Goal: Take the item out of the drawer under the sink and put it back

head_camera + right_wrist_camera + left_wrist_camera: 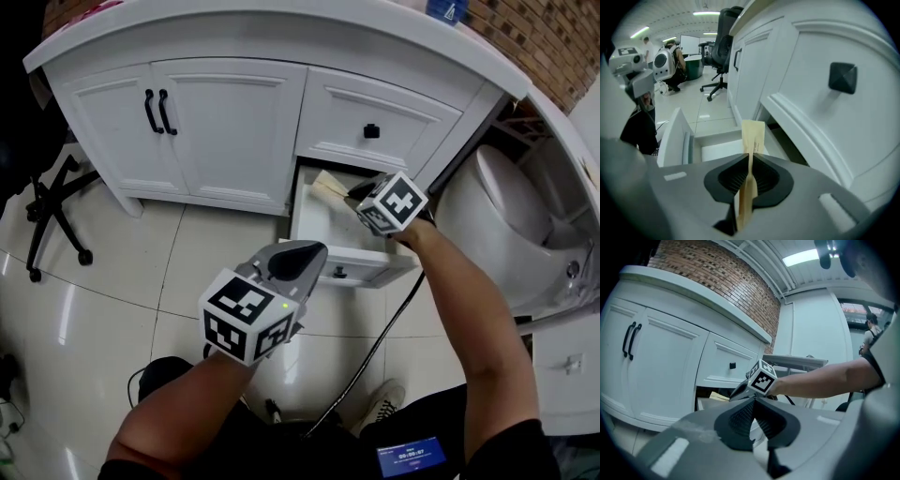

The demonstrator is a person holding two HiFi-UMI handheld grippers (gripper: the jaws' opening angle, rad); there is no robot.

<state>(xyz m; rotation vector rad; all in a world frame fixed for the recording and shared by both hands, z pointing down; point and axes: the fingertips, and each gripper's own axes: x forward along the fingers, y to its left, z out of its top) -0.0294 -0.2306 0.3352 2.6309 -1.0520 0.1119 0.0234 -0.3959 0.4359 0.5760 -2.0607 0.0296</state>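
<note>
Right gripper view shows the right gripper (750,159) pinching a thin tan paper packet (753,135) over the open drawer (676,136). It looks light and bendy; hold its middle. The left gripper (753,404) is pressed together, empty.

A black office chair (47,211) stands on floor tiles (122,281).

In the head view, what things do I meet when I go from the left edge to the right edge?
Black chair base → black cabinet door handles → left tool → right tool, shut on a tan paper over the open drawer → white toilet.
</note>
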